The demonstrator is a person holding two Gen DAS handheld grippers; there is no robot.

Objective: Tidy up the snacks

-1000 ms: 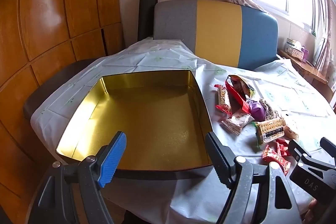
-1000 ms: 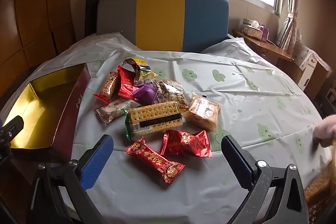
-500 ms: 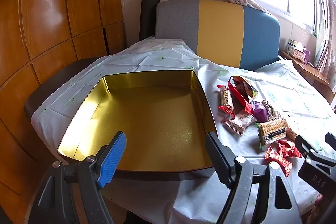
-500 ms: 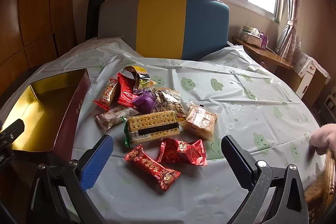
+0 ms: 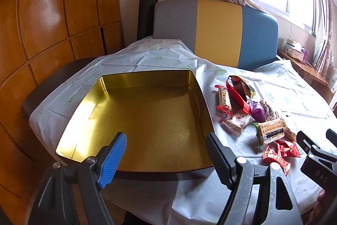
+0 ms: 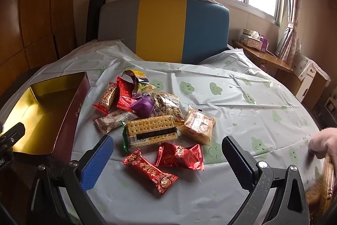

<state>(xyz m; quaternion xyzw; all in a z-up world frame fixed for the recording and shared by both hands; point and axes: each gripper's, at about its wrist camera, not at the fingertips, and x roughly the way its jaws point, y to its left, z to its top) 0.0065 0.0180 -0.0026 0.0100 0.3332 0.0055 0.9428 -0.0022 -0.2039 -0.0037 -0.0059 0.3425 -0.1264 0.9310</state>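
An empty gold-lined tin box (image 5: 147, 119) with dark red outer walls (image 6: 69, 117) sits on the table's left side. A pile of wrapped snacks lies to its right: a cracker pack (image 6: 151, 132), two red candy packs (image 6: 149, 170) (image 6: 181, 156), a purple sweet (image 6: 143, 105) and others. The cracker pack also shows in the left wrist view (image 5: 271, 132). My left gripper (image 5: 166, 153) is open and empty over the tin's near edge. My right gripper (image 6: 166, 159) is open and empty just above the red candy packs.
The round table has a pale tablecloth with green cloud prints (image 6: 242, 98). A grey, yellow and blue chair back (image 6: 164, 28) stands behind it. A hand (image 6: 324, 142) rests at the table's right edge by a woven basket (image 6: 320, 187). Wooden panels line the left wall.
Both grippers have drifted slightly, with the views shifting a little. The hand at the right edge has moved up. Jaws stay open and nothing has been picked up.
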